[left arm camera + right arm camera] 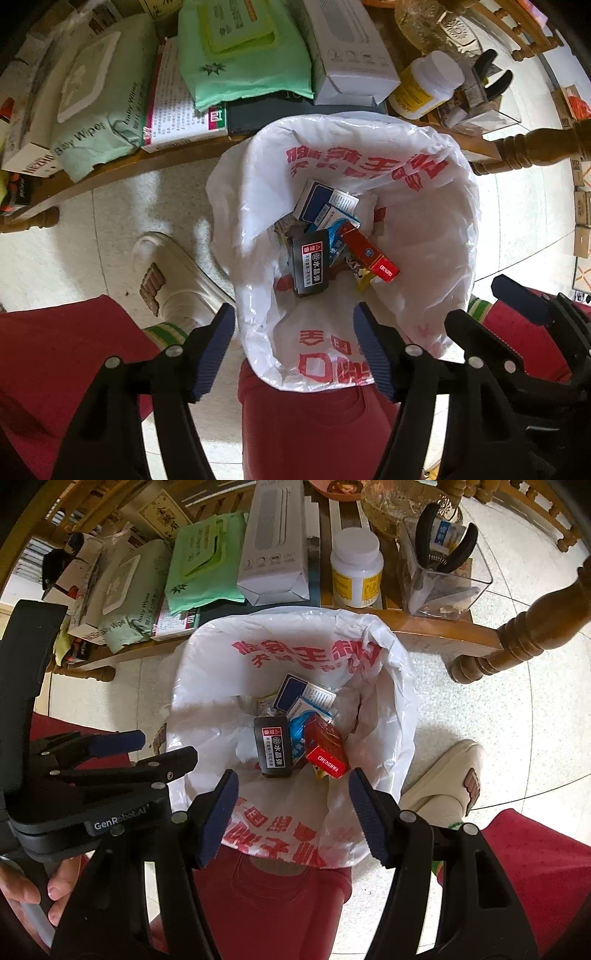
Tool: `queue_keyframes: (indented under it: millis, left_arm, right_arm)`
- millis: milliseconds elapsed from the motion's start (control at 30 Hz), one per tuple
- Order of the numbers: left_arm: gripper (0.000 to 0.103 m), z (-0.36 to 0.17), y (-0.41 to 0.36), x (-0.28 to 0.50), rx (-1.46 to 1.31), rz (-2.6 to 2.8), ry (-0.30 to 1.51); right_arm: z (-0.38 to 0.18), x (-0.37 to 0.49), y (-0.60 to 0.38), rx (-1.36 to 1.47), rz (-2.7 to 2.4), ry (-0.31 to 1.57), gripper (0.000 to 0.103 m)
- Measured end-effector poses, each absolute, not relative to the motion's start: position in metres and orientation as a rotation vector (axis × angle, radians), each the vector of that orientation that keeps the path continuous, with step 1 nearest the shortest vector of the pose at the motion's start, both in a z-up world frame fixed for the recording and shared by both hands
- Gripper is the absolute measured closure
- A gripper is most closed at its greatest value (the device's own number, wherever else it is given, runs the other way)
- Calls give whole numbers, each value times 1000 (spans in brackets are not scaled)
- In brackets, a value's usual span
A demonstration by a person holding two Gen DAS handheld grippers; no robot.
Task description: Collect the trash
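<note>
Both tongs, left (295, 350) and right (291, 816), hang open and empty above the bin (424, 206); remaining clutter sits beyond it on the counter (166, 162).

**Two wrist cameras looking down into one lined bin**

The left wrist view faces almost straight down, close above the white-lined trash bin (343, 236); the right wrist view looks steeply down on the same bin (291, 723) from just beside; both share the trash inside and the cluttered wooden bench edge (122, 170) (424, 627) beyond.
</note>
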State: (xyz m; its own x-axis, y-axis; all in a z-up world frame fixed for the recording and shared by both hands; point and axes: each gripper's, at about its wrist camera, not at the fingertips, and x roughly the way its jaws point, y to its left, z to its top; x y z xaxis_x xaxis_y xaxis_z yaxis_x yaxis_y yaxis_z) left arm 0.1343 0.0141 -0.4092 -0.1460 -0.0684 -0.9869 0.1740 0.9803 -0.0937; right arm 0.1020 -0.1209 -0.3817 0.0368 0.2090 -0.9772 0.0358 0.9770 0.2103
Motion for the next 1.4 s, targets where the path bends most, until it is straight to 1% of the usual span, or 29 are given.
queue_keyframes:
  millis: [167, 233, 300, 333, 600, 700, 867, 933, 1000, 1100, 1267, 1333, 1400]
  left_arm:
    - [29, -383, 14, 121, 112, -214, 1644]
    - [28, -370, 14, 114, 121, -211, 1609]
    - [27, -355, 13, 106, 132, -214, 1570]
    - [27, -348, 14, 103, 131, -214, 1554]
    - [26, -278, 15, 67, 129, -192, 1375]
    - [26, -242, 18, 53, 117, -179, 1286]
    - [25, -179, 16, 34, 120, -149, 1108]
    - [22, -150, 15, 27, 128, -128, 1026]
    - [17, -122, 16, 21, 125, -116, 942]
    - [14, -76, 19, 9, 108, -112, 813]
    - [13, -16, 21, -9, 102, -89, 656]
    - [8, 3, 21, -16, 100, -76, 599]
    - [8, 20, 21, -25, 98, -74, 545]
  right_arm:
    - [-359, 85, -122, 206, 130, 1494, 39]
    - [-346, 78, -123, 202, 122, 1466, 32]
    - [-332, 71, -124, 197, 113, 1436, 29]
    - [-322, 66, -125, 192, 107, 1412, 27]
    - [-256, 28, -122, 139, 66, 1252, 21]
    - [-228, 14, -123, 146, 49, 1179, 18]
    - [-167, -10, -124, 122, 3, 1011, 16]
    - [-138, -19, -121, 84, -29, 924, 15]
    - [-113, -27, -120, 61, -47, 849, 14]
    - [-72, -40, -120, 38, -79, 729, 7]
    - [-14, -63, -121, 16, -116, 571, 7]
    - [8, -74, -121, 3, -128, 508, 7]
    - [22, -83, -119, -6, -138, 465, 7]
